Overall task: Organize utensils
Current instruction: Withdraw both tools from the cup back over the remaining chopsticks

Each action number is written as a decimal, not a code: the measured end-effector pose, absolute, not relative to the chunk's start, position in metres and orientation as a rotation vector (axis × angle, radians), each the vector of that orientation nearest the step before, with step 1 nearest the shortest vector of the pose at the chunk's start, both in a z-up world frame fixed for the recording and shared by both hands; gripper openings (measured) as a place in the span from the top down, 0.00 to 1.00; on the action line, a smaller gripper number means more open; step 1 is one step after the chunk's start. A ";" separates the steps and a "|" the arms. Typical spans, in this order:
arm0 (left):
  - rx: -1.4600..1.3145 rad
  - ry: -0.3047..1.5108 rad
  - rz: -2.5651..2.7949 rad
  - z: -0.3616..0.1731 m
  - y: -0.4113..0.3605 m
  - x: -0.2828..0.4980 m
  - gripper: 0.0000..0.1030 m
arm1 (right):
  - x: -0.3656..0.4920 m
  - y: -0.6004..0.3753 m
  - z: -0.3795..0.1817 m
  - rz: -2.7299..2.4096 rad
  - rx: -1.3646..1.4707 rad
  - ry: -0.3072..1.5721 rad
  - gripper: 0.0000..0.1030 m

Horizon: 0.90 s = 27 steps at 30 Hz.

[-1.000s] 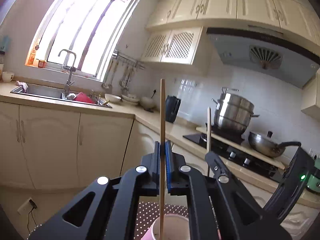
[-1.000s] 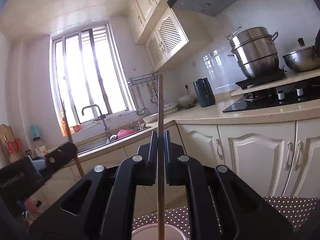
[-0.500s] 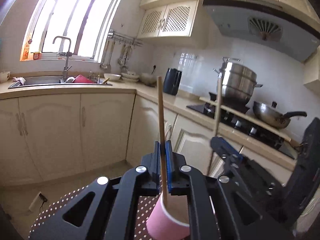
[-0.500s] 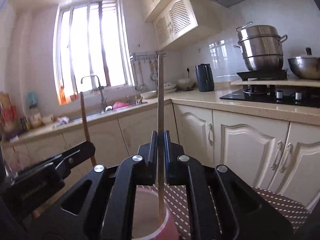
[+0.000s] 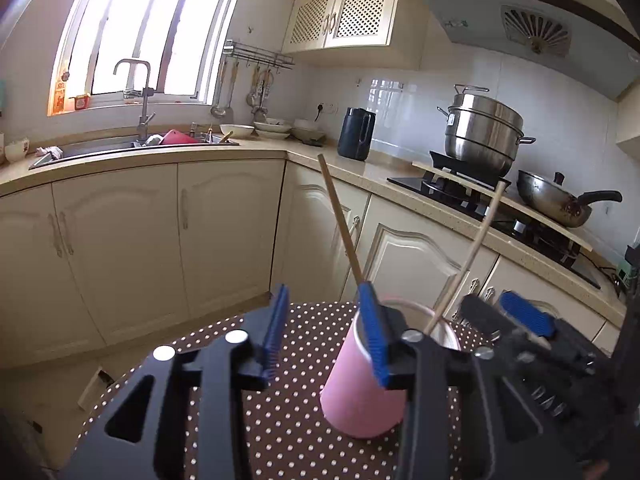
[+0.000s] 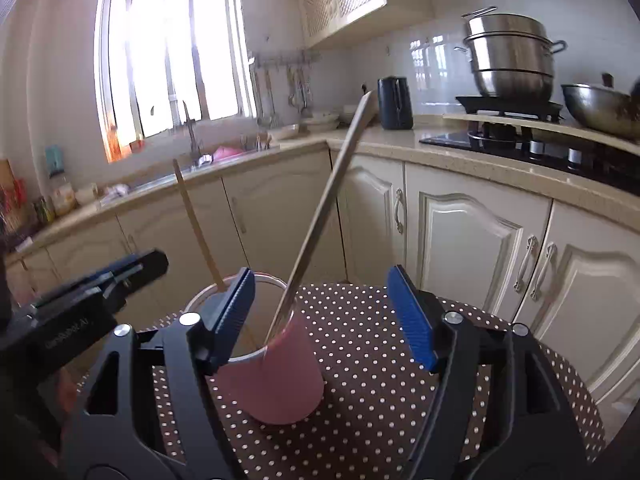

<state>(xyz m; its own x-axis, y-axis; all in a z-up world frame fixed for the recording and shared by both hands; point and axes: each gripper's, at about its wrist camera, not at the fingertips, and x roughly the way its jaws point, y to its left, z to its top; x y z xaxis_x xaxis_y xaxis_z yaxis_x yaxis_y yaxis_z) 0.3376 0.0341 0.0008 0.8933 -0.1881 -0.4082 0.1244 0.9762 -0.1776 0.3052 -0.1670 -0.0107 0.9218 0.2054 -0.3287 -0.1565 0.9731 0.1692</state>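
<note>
A pink cup (image 5: 360, 392) stands on the polka-dot table (image 5: 288, 432); it also shows in the right wrist view (image 6: 276, 380). Two wooden chopsticks lean in it: one (image 5: 340, 216) tilts left, the other (image 5: 472, 248) tilts right. In the right wrist view they show as the left chopstick (image 6: 196, 224) and the nearer chopstick (image 6: 328, 208). My left gripper (image 5: 324, 336) is open and empty, just left of the cup. My right gripper (image 6: 328, 316) is open and empty around the cup's right side; it also shows at the right of the left wrist view (image 5: 524, 316).
Cream cabinets and a counter run behind the table. A sink (image 5: 132, 144) with dishes is at the left, a black kettle (image 5: 356, 134) in the corner. A steel steamer pot (image 5: 484, 132) and a wok (image 5: 556, 200) sit on the stove.
Both grippers have opened and let go of their chopsticks, which now lean in the pink cup. Both grippers have lowered toward the table.
</note>
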 end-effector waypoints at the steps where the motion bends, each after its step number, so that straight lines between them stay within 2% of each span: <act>1: -0.140 0.435 -0.163 0.001 0.034 0.333 0.61 | 0.302 -0.167 -0.010 0.184 0.137 0.351 0.33; 8: -0.106 0.408 -0.142 0.004 0.031 0.295 0.56 | 0.264 -0.177 0.000 0.173 0.132 0.342 0.33; 17: -0.097 0.413 -0.112 0.005 0.036 0.243 0.52 | 0.201 -0.192 0.006 0.164 0.162 0.342 0.24; 27: -0.110 0.417 -0.069 -0.008 0.052 0.185 0.52 | 0.146 -0.191 -0.009 0.159 0.149 0.380 0.19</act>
